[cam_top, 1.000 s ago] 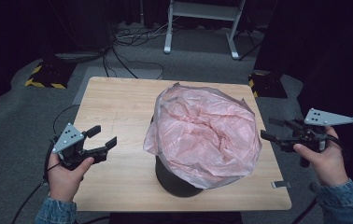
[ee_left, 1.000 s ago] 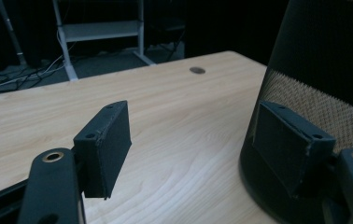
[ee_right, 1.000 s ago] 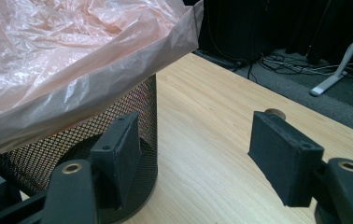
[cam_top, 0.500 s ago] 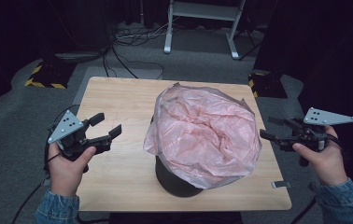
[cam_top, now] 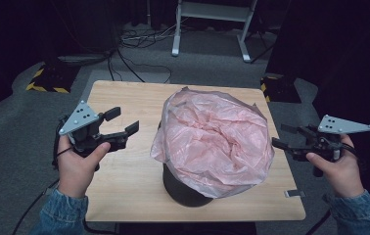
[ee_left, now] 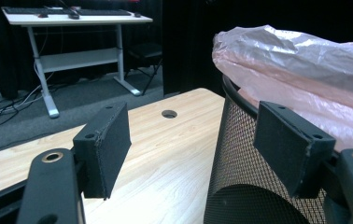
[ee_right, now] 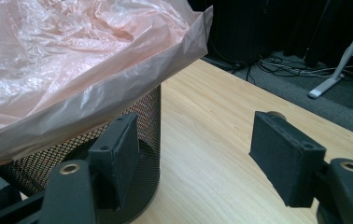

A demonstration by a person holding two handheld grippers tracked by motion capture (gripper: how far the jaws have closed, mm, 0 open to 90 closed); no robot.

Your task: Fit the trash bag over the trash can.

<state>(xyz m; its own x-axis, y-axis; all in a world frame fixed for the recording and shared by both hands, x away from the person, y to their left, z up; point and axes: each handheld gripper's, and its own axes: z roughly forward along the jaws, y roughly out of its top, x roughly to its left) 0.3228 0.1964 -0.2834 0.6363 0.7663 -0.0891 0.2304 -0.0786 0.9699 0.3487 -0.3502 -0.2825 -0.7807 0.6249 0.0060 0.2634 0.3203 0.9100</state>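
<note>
Both the left gripper (cam_top: 123, 121) and right gripper (cam_top: 284, 136) hang with jaws apart, empty — a careless grab could tear the pink bag (cam_top: 212, 137) or tip the mesh bin (ee_left: 240, 168) off the desk's (cam_top: 124, 196) near edge.

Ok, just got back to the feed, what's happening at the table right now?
A person holds a gripper in each hand on either side of a black mesh bin lined with a pink plastic bag on the wooden table. The left gripper and the right gripper are both open, holding nothing. Neither touches the bag, which drapes loosely over the rim.
</note>
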